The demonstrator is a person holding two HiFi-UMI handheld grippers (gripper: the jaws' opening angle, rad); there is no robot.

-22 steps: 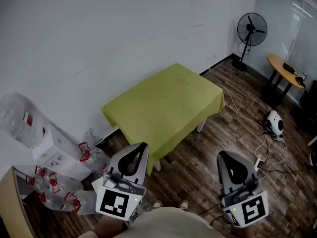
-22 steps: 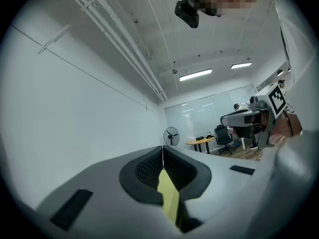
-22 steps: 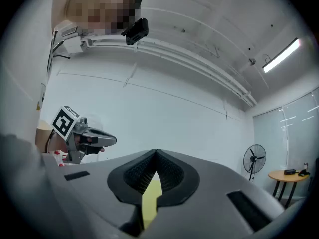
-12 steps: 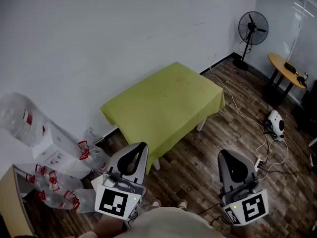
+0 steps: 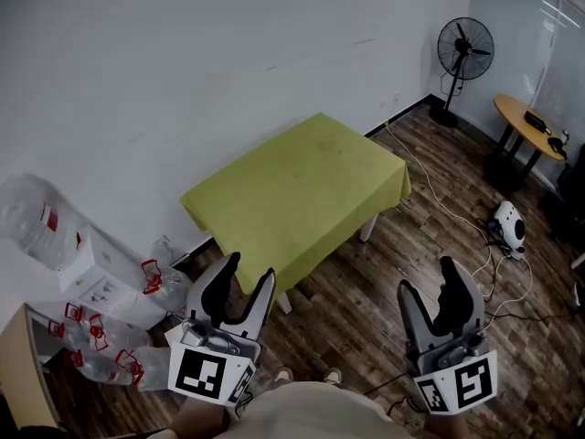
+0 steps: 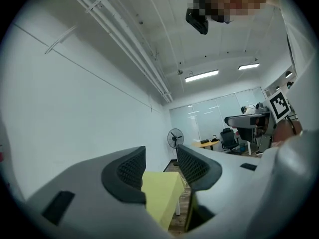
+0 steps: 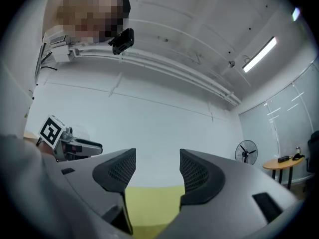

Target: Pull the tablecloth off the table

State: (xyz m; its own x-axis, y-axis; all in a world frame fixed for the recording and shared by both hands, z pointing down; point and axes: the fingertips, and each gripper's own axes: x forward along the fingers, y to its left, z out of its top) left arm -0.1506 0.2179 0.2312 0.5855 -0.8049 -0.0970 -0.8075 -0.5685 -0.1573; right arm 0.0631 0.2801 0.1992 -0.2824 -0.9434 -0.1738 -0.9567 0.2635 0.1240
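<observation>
Landmark: the table (image 5: 367,230), standing against the white wall, with only its white legs visible.

1. Left of the table, on the floor by the wall: a pile of clear water bottles (image 5: 101,350) with red handles, and a white box (image 5: 91,277) beside it.
2. Left gripper (image 5: 248,271): held in front of the table's near-left corner, well apart from it and raised above the floor. In the left gripper view its jaws stand apart with nothing between the pads (image 6: 130,166). The cloth shows only in the distance through the gap.
3. Tablecloth (image 5: 297,190): yellow-green, spread flat over the whole table top, with its edges hanging down on the visible sides. It is in contact with neither gripper.
4. Right gripper (image 5: 430,282): held in front of the table's near-right side, over the wood floor (image 5: 366,309), well apart from the cloth. In the right gripper view its jaws are parted and empty, and the cloth lies far beyond them.
5. Right of the table: a white cable (image 5: 439,199) runs across the floor. Beyond it, a standing fan (image 5: 464,53) is in the room corner, and a round wooden side table (image 5: 528,128) stands farther right.
</observation>
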